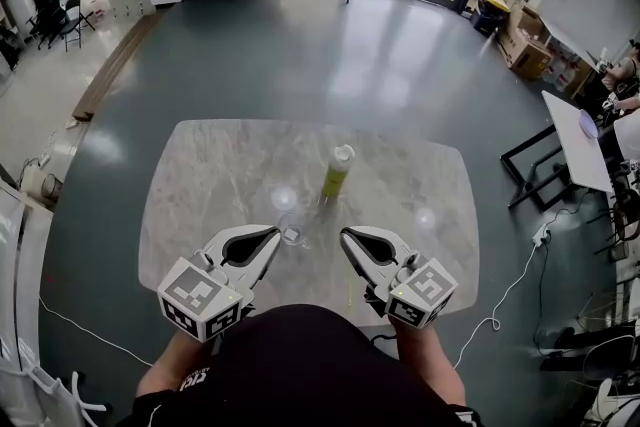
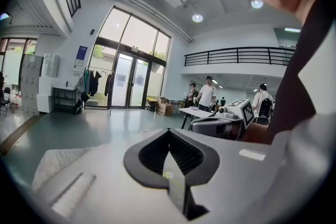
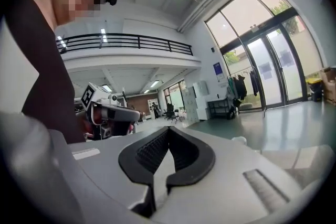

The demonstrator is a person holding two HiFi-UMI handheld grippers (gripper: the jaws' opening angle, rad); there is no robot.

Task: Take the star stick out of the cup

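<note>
On the marble table (image 1: 200,175) stands a tall yellow-green piece with a pale top (image 1: 337,172), beyond both grippers; I cannot tell whether it is the star stick alone or stands in something. A small clear cup (image 1: 294,227) sits right beside the tip of my left gripper (image 1: 277,233), whose jaws are shut with nothing visibly gripped. My right gripper (image 1: 343,235) is a little to the right of the cup, also shut and empty. In the left gripper view the left gripper (image 2: 169,132) has its pads together. In the right gripper view the right gripper (image 3: 168,129) does too.
The table's front edge runs just under the grippers, against the person's dark shirt (image 1: 310,365). A white cable (image 1: 510,290) lies on the floor at the right. Another table (image 1: 575,140) with black legs stands further right. People stand in the background (image 2: 207,94).
</note>
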